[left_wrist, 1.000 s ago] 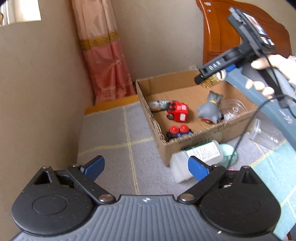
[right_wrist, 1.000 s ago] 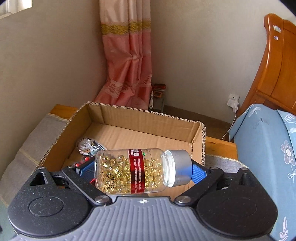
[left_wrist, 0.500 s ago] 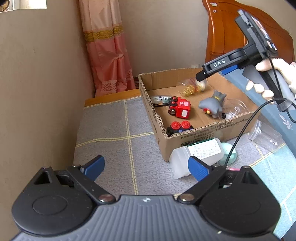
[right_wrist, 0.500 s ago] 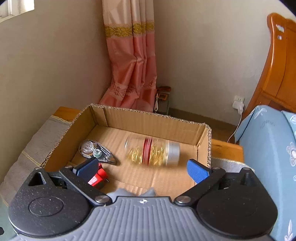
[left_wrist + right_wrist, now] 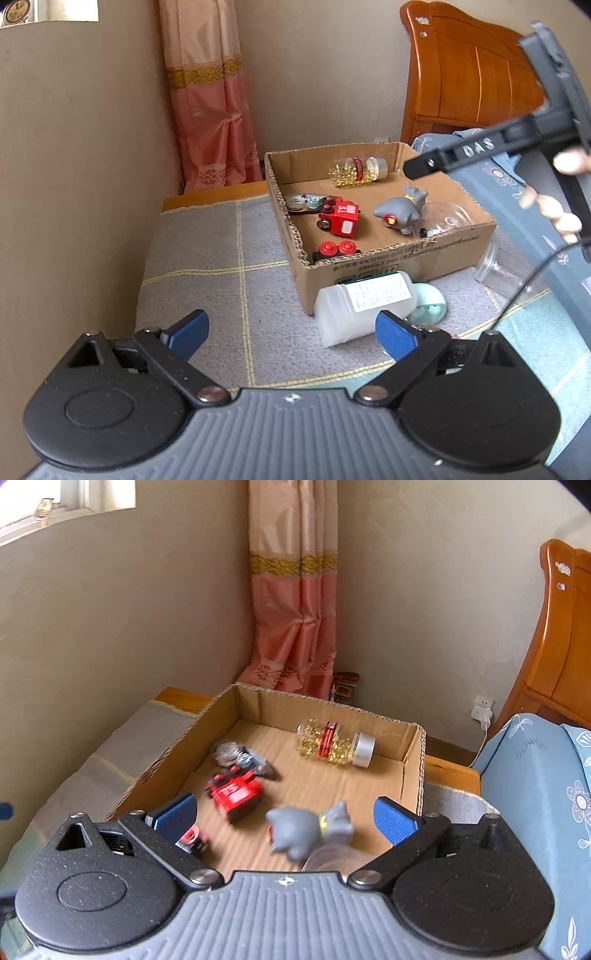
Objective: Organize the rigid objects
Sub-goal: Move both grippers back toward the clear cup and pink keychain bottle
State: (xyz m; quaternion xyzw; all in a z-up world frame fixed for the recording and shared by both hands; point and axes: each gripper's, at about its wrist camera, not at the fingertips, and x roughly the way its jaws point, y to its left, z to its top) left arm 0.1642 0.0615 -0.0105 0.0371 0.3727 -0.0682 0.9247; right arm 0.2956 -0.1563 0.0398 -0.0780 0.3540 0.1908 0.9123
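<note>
**Capsule bottle down in the box, both claws wide and empty**

Bottle of yellow capsules (image 5: pixel 334 743), clear with a red band and silver cap, lying on its side on the floor of the cardboard box (image 5: pixel 413 771), near the far wall. Sharing the box nearer the camera: a red toy engine (image 5: pixel 236 794), a grey cat figure (image 5: pixel 306 832), a silvery clear-shelled item (image 5: pixel 240 757) by the left wall, a clear plastic piece partly hidden under the cat, and a small toy with red wheels (image 5: pixel 337 250) against the near wall.

Right gripper (image 5: pixel 282 814) raised over the near part of the box, blue pads spread to their fullest after just widening further, nothing between them; seen from the left view as a dark bar at the box's right edge, fingers of a hand (image 5: pixel 554 212) around its handle.

Left gripper (image 5: pixel 291 334) held over the grey checked mat (image 5: pixel 207 258), pads wide apart and empty. Just beyond its right pad, outside the box and touching its front wall: a white labelled bottle (image 5: pixel 364 304) on its side, a pale green rounded thing (image 5: pixel 430 306) beside it. Clear cup (image 5: pixel 498 271) lying to the right of the box.

Pink curtain (image 5: pixel 295 620) in the corner, wooden headboard (image 5: pixel 469 74) at right.
</note>
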